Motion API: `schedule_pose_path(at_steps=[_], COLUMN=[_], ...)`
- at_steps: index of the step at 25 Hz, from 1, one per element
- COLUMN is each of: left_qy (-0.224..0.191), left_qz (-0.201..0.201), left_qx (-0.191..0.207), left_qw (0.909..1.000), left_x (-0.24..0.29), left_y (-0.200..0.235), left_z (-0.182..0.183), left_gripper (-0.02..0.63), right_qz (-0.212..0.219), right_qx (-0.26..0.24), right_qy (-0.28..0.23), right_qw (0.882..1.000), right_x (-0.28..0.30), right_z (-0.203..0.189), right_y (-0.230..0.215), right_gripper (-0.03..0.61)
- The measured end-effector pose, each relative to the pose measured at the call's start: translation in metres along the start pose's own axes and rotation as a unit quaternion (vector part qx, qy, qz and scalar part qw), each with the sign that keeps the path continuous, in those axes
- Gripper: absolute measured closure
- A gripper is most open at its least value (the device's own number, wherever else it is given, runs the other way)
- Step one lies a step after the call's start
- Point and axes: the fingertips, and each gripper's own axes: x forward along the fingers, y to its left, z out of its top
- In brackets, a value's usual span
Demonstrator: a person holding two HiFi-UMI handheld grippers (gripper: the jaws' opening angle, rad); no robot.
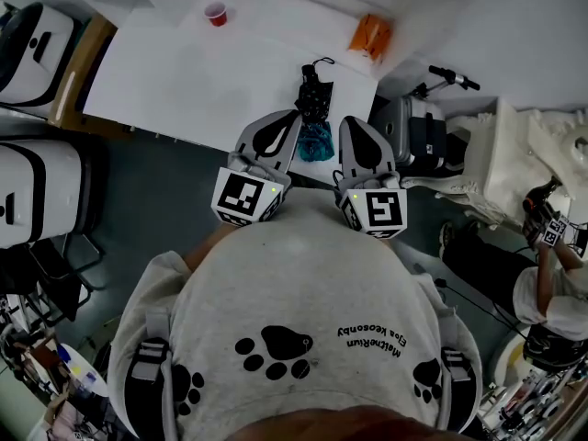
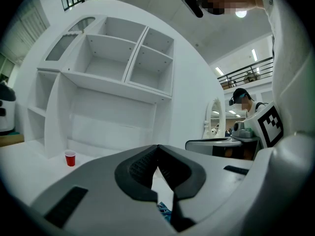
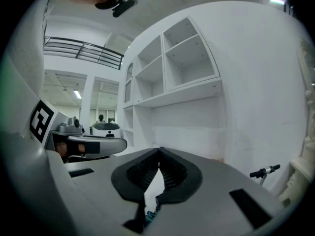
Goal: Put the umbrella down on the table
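Umbrella (image 1: pixel 315 139) is sitting at the table's (image 1: pixel 184 81) near edge, over toward the table's right corner. The black handle end is over the white top and the blue folded fabric end pokes off the edge toward the person. I can't really tell from the head view how much of it is actually resting on the top.

Both grippers are held level just short of that same near edge, one on each side of the umbrella. The left gripper (image 1: pixel 287 119) is just beside it on one flank and the right gripper (image 1: pixel 354 125) on the other, so the umbrella is in the gap between the two tools, not inside either one's jaws.

In the left gripper view the left gripper's (image 2: pixel 157 147) dark pads meet at the tips with nothing pinched. Only a sliver of the blue fabric (image 2: pixel 164 211) peeks up from underneath, lower than the pads.

It's the same for the right gripper (image 3: pixel 159 150): closed all the way on nothing, with a bit of blue (image 3: pixel 146 219) showing low down below the jaws.

Also on the table: a red cup (image 1: pixel 216 13) at the far edge.
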Motion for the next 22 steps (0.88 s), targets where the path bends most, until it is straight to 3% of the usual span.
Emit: schedule_pose_path(at_steps=[14, 22], left_qy=[-0.002, -0.005], left_qz=[0.019, 0.018], left_qx=[0.004, 0.008], left_qw=[0.9998, 0.9998], left_x=[0.008, 0.014], left_y=[-0.008, -0.011], left_z=[-0.013, -0.012], left_gripper=[0.598, 0.598], right_qz=[0.052, 0.04], right_qx=[-0.007, 0.011], right_qy=[0.024, 0.02], right_qw=[0.998, 0.999], right_x=[0.005, 0.005], right_z=[-0.022, -0.023], right_y=[-0.003, -0.017], right_gripper=[0.546, 0.546])
